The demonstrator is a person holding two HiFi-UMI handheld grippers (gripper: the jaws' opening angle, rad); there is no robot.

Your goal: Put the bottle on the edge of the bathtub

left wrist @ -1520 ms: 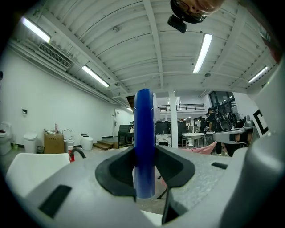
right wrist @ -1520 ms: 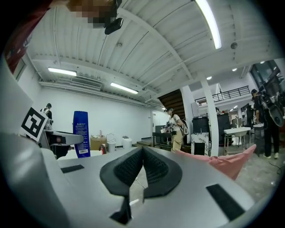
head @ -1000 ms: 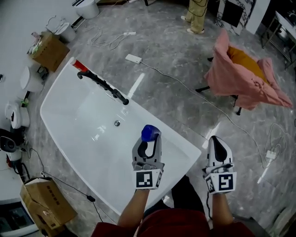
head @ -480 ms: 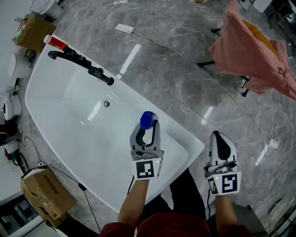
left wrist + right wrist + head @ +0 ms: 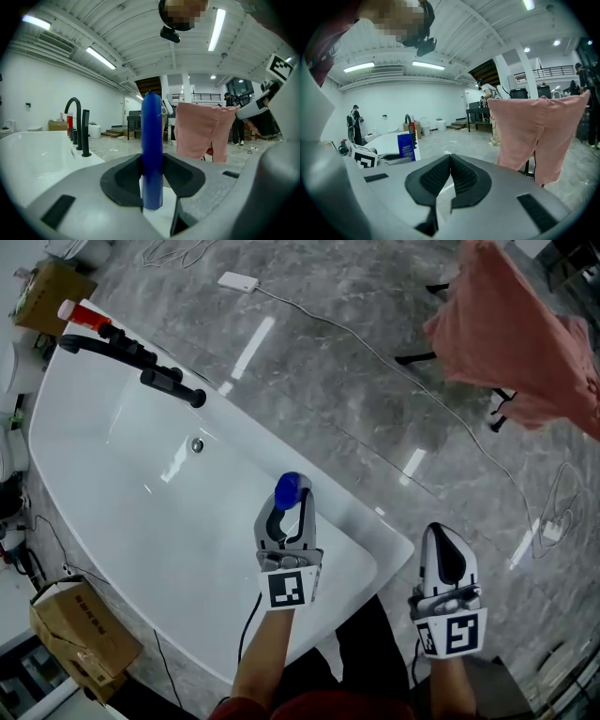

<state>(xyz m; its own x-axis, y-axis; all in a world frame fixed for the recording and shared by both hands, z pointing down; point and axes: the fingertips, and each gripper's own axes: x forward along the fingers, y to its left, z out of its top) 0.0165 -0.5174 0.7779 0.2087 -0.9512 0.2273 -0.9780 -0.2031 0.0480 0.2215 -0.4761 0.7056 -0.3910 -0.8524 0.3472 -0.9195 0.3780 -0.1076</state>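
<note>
The grey marbled floor (image 5: pixel 356 381) fills most of the room, and the white bathtub (image 5: pixel 112 484) runs across it from the upper left of the frame down toward the lower middle. A pink cloth (image 5: pixel 525 343) hangs over a stand in the upper right, and a black faucet (image 5: pixel 131 357) sits on the tub's far rim in the upper left.

Low in the frame, the person holds out both tools. The right gripper (image 5: pixel 443 554) hangs off to the lower right, over the floor and clear of the tub, with its jaws pressed together on nothing. The left gripper (image 5: pixel 287 512) reaches over the tub's near right corner. Its jaws stand partly apart, clamped on either side of the blue bottle (image 5: pixel 289 488), which stands upright between the pads. The bottle is off any surface, just inside the rim, and I can't tell how high it is.

The rim looks narrow and glossy here, and it slopes into the basin on one side and drops to the floor on the other. The bottle is tall and slim, so if it is released tilted or before its base sits flat, I'd expect it to tip and slide into the tub or fall to the floor. A nudge from the jaws as they pull away could do the same.
</note>
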